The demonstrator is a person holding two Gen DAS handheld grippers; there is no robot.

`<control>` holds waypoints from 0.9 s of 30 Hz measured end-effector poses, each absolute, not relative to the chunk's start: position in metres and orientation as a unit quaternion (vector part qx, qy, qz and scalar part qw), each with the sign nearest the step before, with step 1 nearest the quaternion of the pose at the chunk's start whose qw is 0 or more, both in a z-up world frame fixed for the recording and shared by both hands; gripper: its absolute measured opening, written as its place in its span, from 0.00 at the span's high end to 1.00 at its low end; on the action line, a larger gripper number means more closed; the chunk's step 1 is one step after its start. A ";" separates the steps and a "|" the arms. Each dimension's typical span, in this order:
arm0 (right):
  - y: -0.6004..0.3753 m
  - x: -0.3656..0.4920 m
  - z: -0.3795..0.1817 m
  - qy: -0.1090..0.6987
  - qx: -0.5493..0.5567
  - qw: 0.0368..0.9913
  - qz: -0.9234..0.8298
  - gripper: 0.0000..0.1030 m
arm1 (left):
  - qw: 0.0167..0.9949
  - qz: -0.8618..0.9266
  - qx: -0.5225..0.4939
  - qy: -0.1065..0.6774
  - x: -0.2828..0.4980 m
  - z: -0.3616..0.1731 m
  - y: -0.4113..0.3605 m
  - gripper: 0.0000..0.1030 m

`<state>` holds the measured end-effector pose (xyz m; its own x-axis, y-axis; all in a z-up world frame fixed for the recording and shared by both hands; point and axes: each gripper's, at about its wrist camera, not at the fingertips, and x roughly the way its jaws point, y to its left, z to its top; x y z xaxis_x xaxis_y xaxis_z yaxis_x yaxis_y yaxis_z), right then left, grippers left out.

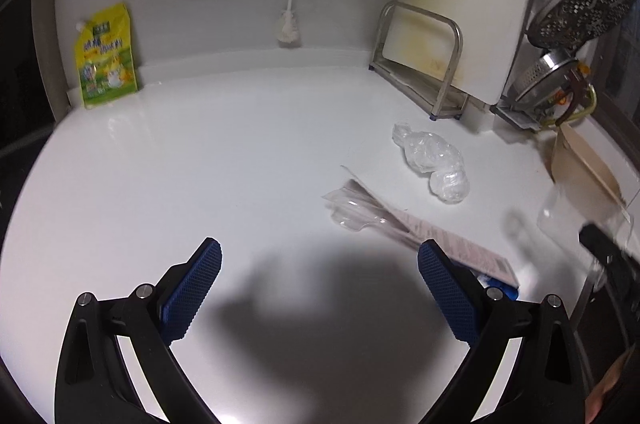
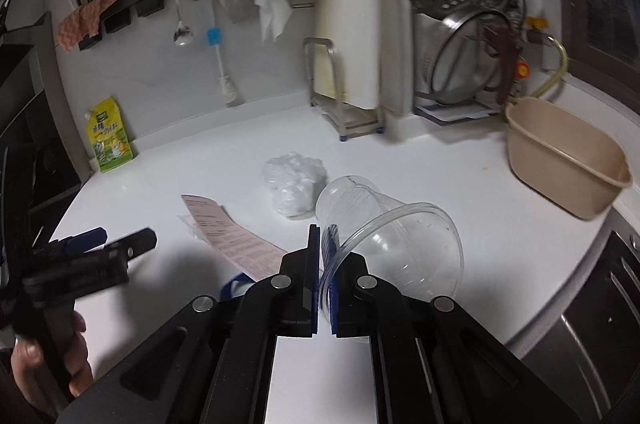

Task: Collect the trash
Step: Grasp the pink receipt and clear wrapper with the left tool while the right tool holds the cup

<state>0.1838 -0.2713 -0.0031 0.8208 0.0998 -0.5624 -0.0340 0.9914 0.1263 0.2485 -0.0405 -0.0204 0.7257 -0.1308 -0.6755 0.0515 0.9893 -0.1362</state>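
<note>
My right gripper (image 2: pixel 324 236) is shut on the rim of a clear plastic cup (image 2: pixel 384 236), which hangs tilted above the white counter (image 2: pixel 460 184). The same cup (image 1: pixel 576 208) shows blurred at the right edge of the left wrist view. My left gripper (image 1: pixel 320 256) is open over bare counter with nothing between its fingers. Just beyond its right fingertip lie a pink paper slip (image 1: pixel 452 244) and a clear flat wrapper (image 1: pixel 352 212). A crumpled clear plastic bag (image 1: pixel 432 164) lies farther back. In the right wrist view I see the slip (image 2: pixel 232 240), the bag (image 2: pixel 294 184) and the left gripper (image 2: pixel 116 244).
A beige plastic tub (image 2: pixel 560 160) stands at the right on the counter. A steel rack (image 1: pixel 420 64) with a cutting board, a colander (image 1: pixel 580 12) and pots crowd the back right. A yellow-green pouch (image 1: pixel 106 56) leans on the back wall at left. Utensils hang above.
</note>
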 end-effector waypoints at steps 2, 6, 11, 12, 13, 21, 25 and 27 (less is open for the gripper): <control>-0.280 0.182 -0.005 0.297 0.059 0.953 0.030 0.96 | 0.926 -0.038 -0.053 0.372 0.255 -0.023 -0.047 0.06; -0.284 0.177 0.000 0.286 0.063 0.955 0.035 0.96 | 0.920 -0.020 -0.041 0.389 0.267 -0.029 -0.063 0.06; -0.283 0.171 0.005 0.273 0.059 0.960 0.038 0.96 | 0.915 -0.011 -0.045 0.401 0.273 -0.034 -0.080 0.06; -0.283 0.171 0.006 0.272 0.061 0.960 0.038 0.96 | 0.914 -0.004 -0.040 0.404 0.275 -0.036 -0.085 0.06; -0.285 0.170 0.006 0.272 0.064 0.959 0.039 0.96 | 0.913 -0.002 -0.038 0.406 0.277 -0.038 -0.088 0.06; -0.296 0.168 0.011 0.265 0.083 0.960 0.035 0.96 | 0.899 0.013 -0.039 0.436 0.293 -0.053 -0.106 0.06; -0.297 0.167 0.012 0.263 0.083 0.961 0.033 0.96 | 0.897 0.018 -0.037 0.440 0.299 -0.059 -0.113 0.12; -0.298 0.168 0.011 0.263 0.084 0.961 0.031 0.96 | 0.896 0.013 -0.039 0.442 0.302 -0.060 -0.115 0.26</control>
<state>0.1680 -0.2978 0.0112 0.8595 0.1040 -0.5005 -0.0155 0.9839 0.1779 0.3018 -0.1147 -0.0604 0.6095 -0.0113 -0.7927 -0.0583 0.9966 -0.0590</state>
